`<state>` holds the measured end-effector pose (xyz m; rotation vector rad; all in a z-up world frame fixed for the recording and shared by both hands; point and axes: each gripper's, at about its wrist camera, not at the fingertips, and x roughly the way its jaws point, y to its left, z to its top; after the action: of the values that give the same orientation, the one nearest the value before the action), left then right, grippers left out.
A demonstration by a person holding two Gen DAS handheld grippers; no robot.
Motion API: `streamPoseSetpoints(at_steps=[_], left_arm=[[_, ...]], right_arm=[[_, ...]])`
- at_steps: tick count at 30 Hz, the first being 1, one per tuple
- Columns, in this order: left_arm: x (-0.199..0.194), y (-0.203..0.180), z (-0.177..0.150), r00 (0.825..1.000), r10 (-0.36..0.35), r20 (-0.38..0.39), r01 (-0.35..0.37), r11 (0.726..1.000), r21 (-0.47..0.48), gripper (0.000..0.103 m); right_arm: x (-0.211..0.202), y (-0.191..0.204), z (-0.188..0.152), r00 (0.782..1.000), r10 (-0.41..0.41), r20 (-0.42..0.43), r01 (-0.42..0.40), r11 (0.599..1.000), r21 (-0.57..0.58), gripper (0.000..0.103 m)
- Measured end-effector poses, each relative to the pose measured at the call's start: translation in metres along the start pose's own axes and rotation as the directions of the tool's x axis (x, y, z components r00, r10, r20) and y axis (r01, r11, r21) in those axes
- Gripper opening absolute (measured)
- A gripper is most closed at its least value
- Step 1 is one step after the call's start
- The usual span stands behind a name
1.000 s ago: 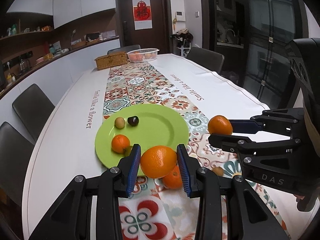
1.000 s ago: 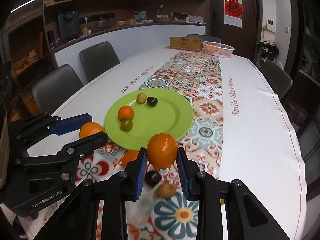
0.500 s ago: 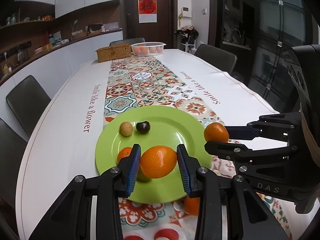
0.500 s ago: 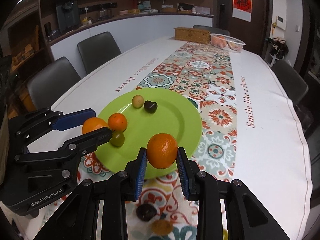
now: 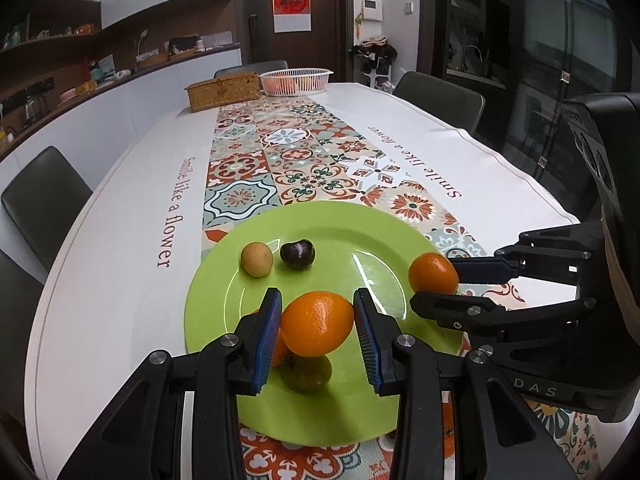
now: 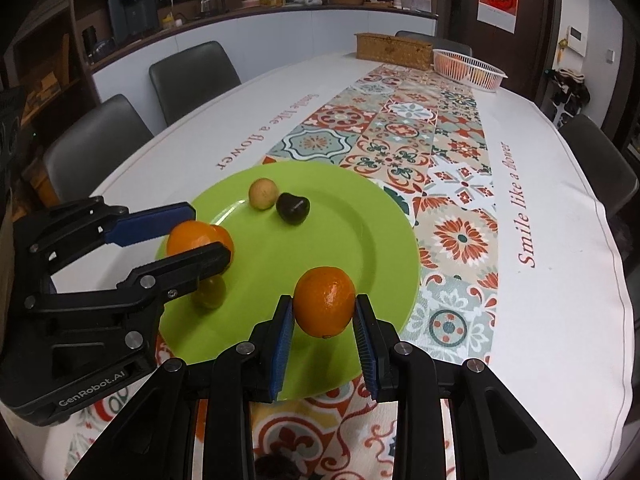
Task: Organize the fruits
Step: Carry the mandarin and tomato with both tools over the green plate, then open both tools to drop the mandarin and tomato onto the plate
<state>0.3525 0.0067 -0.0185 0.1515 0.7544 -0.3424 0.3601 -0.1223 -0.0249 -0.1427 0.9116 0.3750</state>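
Observation:
A green plate (image 5: 340,232) (image 6: 352,216) lies on the patterned runner. It holds a tan round fruit (image 5: 256,259) (image 6: 263,193), a dark fruit (image 5: 297,254) (image 6: 292,208), a small green fruit (image 6: 209,293) and a partly hidden orange. My left gripper (image 5: 317,330) (image 6: 192,236) is shut on an orange (image 5: 317,323) (image 6: 192,237) above the plate's near left part. My right gripper (image 6: 324,320) (image 5: 452,284) is shut on another orange (image 6: 324,301) (image 5: 433,273) above the plate's right edge.
A wicker box (image 5: 222,90) and a white basket of fruit (image 5: 296,81) stand at the table's far end. Grey chairs (image 6: 188,76) line both sides. A dark fruit (image 6: 276,466) lies on the runner near my right gripper's base.
Both grippers have moved forward over the plate, each still carrying its orange. The loose fruits on the runner have dropped behind, mostly out of view.

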Motion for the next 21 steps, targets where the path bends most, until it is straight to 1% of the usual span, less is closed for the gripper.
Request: streamPoseSetpoints(at_steps=[3,6,8,12,18,21], left_arm=[[0.003,0.0,0.0,1.0,0.0,-0.002,0.0,1.0,-0.003,0.037],[0.001,0.001,0.001,1.0,0.003,0.011,-0.003,1.0,0.001,0.043],[-0.001,0.0,0.001,1.0,0.019,0.021,-0.019,1.0,0.003,0.046],[-0.007,0.002,0.001,0.999,0.029,0.023,-0.029,1.0,-0.011,0.046],[-0.027,0.0,-0.002,0.998,0.047,0.037,-0.046,0.999,-0.029,0.046],[-0.042,-0.004,-0.002,0.997,0.068,0.048,-0.067,0.997,-0.031,0.049]], right_arm=[[0.004,-0.001,-0.001,1.0,0.004,-0.008,-0.004,1.0,0.001,0.031],[0.005,-0.002,-0.002,1.0,-0.002,-0.005,0.002,1.0,-0.003,0.032],[0.005,-0.002,-0.002,1.0,0.001,-0.001,-0.001,1.0,-0.002,0.032],[0.001,-0.001,-0.003,1.0,0.003,0.013,-0.003,1.0,-0.001,0.033],[-0.016,-0.002,-0.007,0.999,0.001,0.045,-0.002,1.0,0.013,0.033],[-0.03,-0.001,-0.012,0.998,-0.003,0.067,0.002,1.0,0.018,0.034]])
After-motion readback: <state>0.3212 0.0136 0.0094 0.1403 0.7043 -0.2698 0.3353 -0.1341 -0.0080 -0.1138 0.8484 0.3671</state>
